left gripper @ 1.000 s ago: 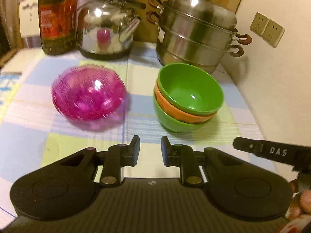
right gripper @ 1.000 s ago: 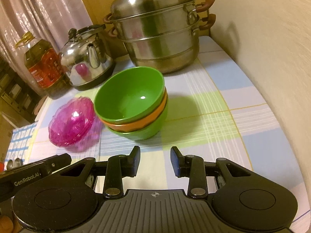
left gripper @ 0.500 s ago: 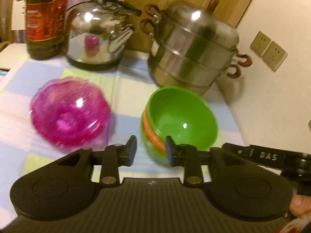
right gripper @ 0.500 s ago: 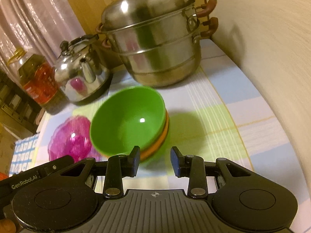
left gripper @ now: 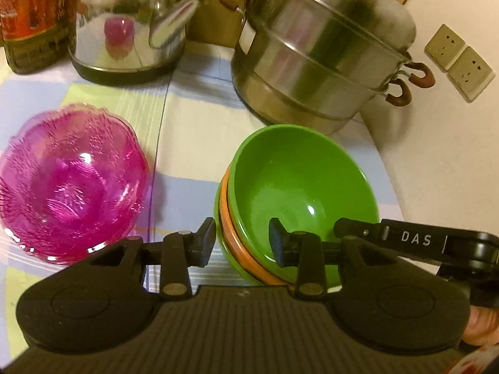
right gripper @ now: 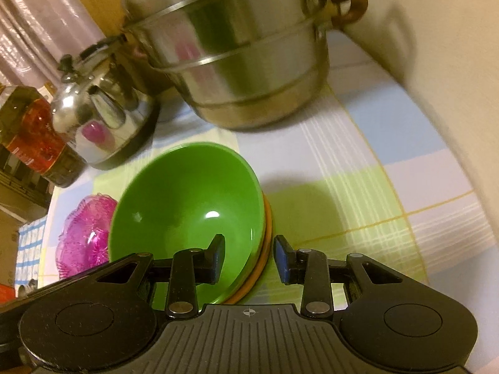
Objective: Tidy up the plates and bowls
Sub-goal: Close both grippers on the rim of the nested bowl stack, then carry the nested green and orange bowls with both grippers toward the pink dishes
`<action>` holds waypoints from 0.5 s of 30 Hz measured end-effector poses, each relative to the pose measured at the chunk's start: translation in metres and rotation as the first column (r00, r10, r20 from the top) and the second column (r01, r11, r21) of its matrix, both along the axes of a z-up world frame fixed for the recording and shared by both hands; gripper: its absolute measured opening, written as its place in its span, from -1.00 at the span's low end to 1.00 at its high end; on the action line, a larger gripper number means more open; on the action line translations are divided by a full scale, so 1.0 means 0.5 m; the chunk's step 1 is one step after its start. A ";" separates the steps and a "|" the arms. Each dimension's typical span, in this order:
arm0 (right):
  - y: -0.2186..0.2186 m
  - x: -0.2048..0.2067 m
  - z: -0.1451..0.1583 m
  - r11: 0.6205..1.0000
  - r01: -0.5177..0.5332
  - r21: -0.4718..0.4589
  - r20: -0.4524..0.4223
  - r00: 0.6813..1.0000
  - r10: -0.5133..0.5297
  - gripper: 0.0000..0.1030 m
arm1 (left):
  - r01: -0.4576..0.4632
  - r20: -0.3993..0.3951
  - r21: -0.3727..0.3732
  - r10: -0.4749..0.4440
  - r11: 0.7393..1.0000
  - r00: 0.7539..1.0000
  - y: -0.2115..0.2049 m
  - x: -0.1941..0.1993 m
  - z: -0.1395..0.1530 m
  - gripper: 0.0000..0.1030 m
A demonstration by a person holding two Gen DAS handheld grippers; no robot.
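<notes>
While the steamer pot (left gripper: 321,62) and kettle (left gripper: 124,28) stand at the back of the checked cloth (right gripper: 374,193), the stack of bowls (left gripper: 299,193) sits in front of the pot, with the pink glass bowl (left gripper: 68,184) just to its left. Both claws straddle the stack's rim: the left gripper (left gripper: 241,241) and the right gripper (right gripper: 248,258), each partly open, pads not pressing it.

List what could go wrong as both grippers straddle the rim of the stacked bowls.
1. The left gripper and right gripper straddle opposite rims of the bowl stack; uneven closing could tilt it.
2. The top green bowl alone might lift, leaving the orange bowl behind.
3. The pink glass bowl sits close and could be knocked.
</notes>
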State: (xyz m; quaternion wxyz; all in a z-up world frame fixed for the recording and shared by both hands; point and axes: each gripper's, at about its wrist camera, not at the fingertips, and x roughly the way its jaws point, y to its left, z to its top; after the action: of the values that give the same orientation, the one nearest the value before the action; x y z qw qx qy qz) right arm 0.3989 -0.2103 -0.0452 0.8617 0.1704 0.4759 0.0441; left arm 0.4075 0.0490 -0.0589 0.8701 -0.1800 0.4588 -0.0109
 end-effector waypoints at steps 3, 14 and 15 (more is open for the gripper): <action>0.002 0.007 -0.012 1.000 0.000 -0.014 -0.003 1.000 0.000 -0.32 | 0.001 -0.010 0.003 -0.001 1.000 1.000 0.003 0.011 -0.014 -0.38; -0.001 0.031 -0.065 1.000 -0.005 0.000 -0.069 0.998 0.005 -0.32 | 0.022 -0.037 0.004 -0.022 1.000 0.999 0.003 0.037 -0.042 -0.45; -0.001 0.031 -0.068 1.000 -0.005 -0.003 -0.072 0.997 0.005 -0.32 | 0.025 -0.040 0.008 -0.024 1.000 0.999 0.002 0.038 -0.042 -0.45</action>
State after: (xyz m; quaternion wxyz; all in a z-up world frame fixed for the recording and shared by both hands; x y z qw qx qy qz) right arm 0.4144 -0.2107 -0.0792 0.8441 0.1694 0.5072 0.0395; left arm 0.4265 0.0501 -0.0801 0.8613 -0.1708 0.4783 -0.0160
